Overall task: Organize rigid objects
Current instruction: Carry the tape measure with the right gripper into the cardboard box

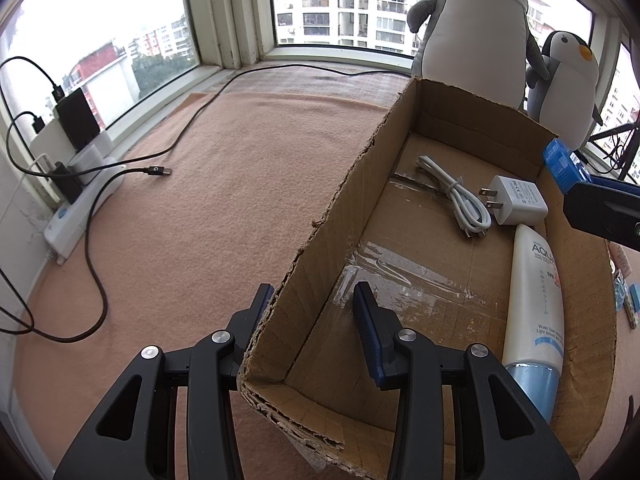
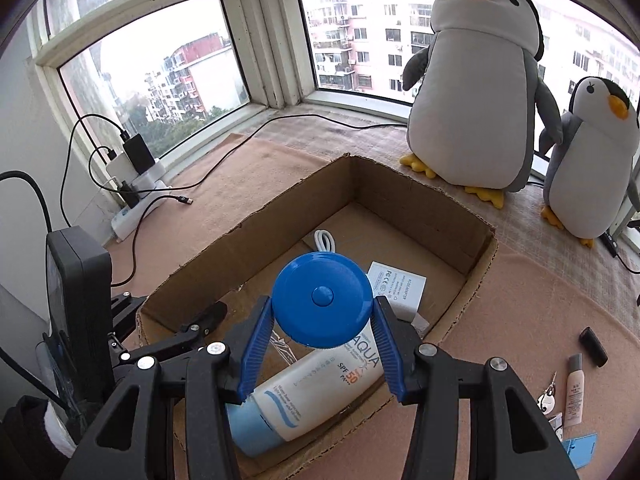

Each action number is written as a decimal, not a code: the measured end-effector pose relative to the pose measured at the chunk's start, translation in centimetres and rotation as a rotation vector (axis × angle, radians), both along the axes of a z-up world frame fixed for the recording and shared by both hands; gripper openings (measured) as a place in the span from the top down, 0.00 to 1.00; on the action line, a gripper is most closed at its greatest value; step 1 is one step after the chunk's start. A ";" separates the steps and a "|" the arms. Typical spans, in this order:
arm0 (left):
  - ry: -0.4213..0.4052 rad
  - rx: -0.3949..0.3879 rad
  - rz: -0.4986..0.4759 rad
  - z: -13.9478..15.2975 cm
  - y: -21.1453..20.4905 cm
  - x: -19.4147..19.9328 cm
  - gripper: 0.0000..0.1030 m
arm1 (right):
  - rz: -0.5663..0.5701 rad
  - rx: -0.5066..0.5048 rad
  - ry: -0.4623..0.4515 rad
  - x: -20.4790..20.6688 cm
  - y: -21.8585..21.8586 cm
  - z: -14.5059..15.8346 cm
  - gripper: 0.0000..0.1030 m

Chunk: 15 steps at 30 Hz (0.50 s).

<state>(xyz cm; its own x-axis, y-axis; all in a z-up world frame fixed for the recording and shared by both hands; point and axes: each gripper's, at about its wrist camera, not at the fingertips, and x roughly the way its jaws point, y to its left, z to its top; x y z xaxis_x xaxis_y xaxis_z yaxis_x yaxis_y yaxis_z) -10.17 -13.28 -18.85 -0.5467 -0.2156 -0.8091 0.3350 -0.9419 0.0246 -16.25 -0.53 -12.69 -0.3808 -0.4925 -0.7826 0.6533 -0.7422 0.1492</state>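
- Step in hand, as I judge it: the right gripper (image 2: 323, 322) carries a blue disc (image 2: 322, 300) over the box (image 2: 476, 276), ready to drop it in. Its jaws are partly closed, and both blue pads (image 2: 258, 344) press the disc's rim at centre frame.
- The left gripper (image 1: 316, 304) stands wide open and holds nothing; its jaws straddle the box's near left wall at lower centre of the left view, one finger outside, one inside. It looks set to steady the box, though no pad clearly touches the cardboard.
- Already in the box: a white tube (image 2: 320, 384), a white charger (image 1: 516, 200) and a coiled cable (image 1: 460, 200).
- Next move, likely: lower the disc over bare floor left of the tube, then spread the jaws; the disc may roll if it lands on edge.
- Outside the box at lower right of the right view: a black stick (image 2: 594, 346), a small tube (image 2: 574, 390) and keys (image 2: 547, 400).
- Writing: the tube reads "AQUA", "SPF 50" and "Water base"; the charger label's fine print cannot be made out beyond "FC".
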 end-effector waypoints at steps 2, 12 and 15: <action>0.000 0.000 -0.001 0.0 0.0 0.0 0.63 | 0.009 0.009 -0.003 0.0 -0.4 -0.3 0.55; 0.000 -0.002 -0.001 0.1 0.1 0.0 0.63 | -0.025 0.009 0.014 -0.2 0.3 -0.2 0.37; 0.000 -0.001 -0.001 0.1 0.1 0.0 0.63 | -0.034 0.006 0.014 -0.2 0.7 0.0 0.37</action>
<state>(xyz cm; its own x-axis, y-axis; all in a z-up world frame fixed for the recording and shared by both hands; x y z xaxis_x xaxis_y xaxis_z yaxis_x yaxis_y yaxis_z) -10.19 -13.21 -18.79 -0.5466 -0.2164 -0.8089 0.3345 -0.9420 0.0260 -16.49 0.22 -12.71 -0.4076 -0.4744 -0.7803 0.6300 -0.7646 0.1358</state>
